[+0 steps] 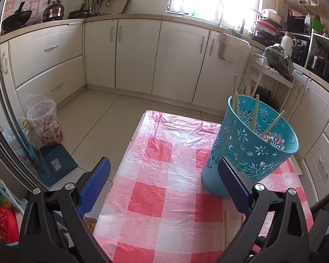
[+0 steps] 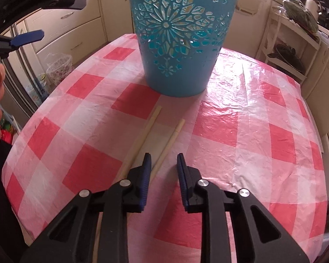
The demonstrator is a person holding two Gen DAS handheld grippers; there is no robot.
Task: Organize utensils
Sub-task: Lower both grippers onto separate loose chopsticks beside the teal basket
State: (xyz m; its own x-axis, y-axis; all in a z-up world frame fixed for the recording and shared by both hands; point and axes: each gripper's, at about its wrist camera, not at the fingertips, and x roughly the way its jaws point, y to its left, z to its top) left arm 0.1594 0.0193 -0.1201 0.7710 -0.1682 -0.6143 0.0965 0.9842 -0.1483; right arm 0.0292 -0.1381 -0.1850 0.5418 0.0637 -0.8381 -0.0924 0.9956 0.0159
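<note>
So the turquoise cut-out basket (image 2: pixel 177 43) stands upright on the counter (image 2: pixel 252 131) with its checked pink cover, and it's clearly the landmark here. Several chopsticks in the basket (image 1: pixel 255 114) lean against its rim, so that's the collecting spot.

Two loose chopsticks are left on the counter just in front of the basket, lying roughly side by side and pointing at it. The left chopstick (image 2: pixel 142 140) runs under the left side of the right gripper (image 2: pixel 163 161); the right chopstick (image 2: pixel 171 140) leads in between its jaws. Those jaws are narrowly apart and I can't see the pads pressing on it yet, so I'd call it lined up for a pinch, not gripped.

The left gripper (image 1: pixel 164 184) hangs with jaws wide apart and nothing in them, one pad just beside the basket's base. My guess is it's parked there to steady the basket if it tips.
</note>
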